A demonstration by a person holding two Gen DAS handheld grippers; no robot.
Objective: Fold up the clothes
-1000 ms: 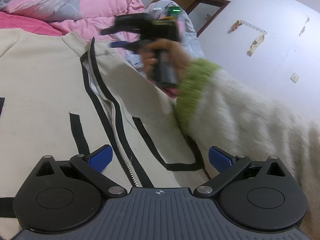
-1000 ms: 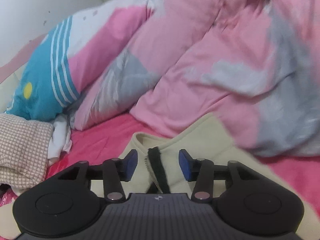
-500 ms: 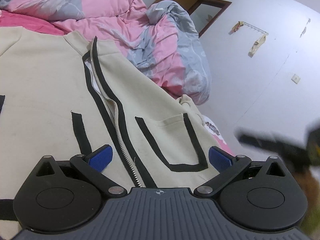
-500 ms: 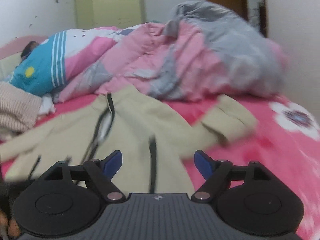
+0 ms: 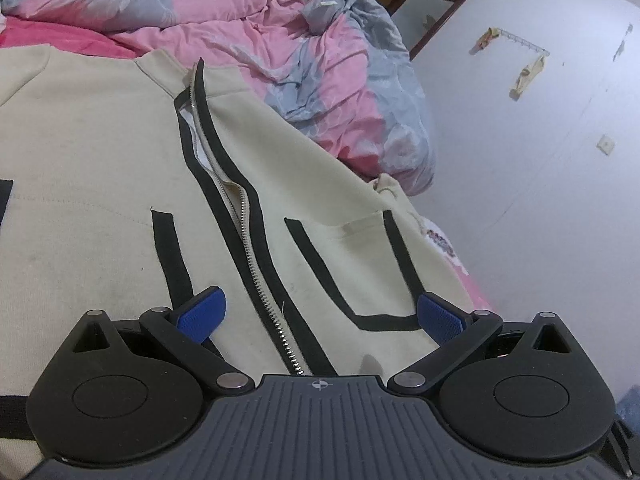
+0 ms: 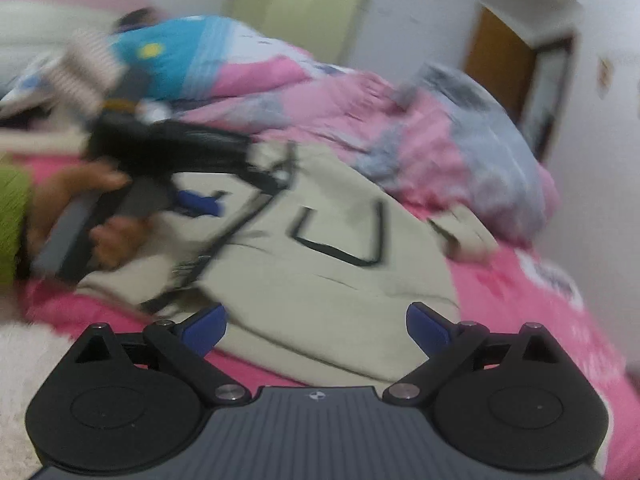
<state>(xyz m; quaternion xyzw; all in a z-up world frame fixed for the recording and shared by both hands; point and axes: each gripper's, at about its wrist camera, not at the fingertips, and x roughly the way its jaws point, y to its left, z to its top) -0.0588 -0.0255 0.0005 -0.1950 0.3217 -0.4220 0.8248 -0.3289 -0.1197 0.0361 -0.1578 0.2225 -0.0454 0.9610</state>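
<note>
The cream jacket [image 5: 120, 168] lies spread face-up on the pink bedsheet [image 6: 520, 300], its zipper [image 5: 256, 264] partly undone. The left gripper [image 5: 320, 316] hovers wide open over the lower front, gripping nothing; closing here could pinch only the top layer beside the zipper and skew the fold. The right gripper [image 6: 316, 328], its jaws opening and empty, hangs over the hem corner; a shallow grab could let it slip.

Bed [image 6: 532, 304], pink floral sheet. Lying on it: cream zip jacket [image 5: 100, 184] with black trim, spread flat; rumpled pink-grey duvet [image 5: 328, 64] behind jacket; blue-striped bedding [image 6: 188, 60] farther back.
</note>
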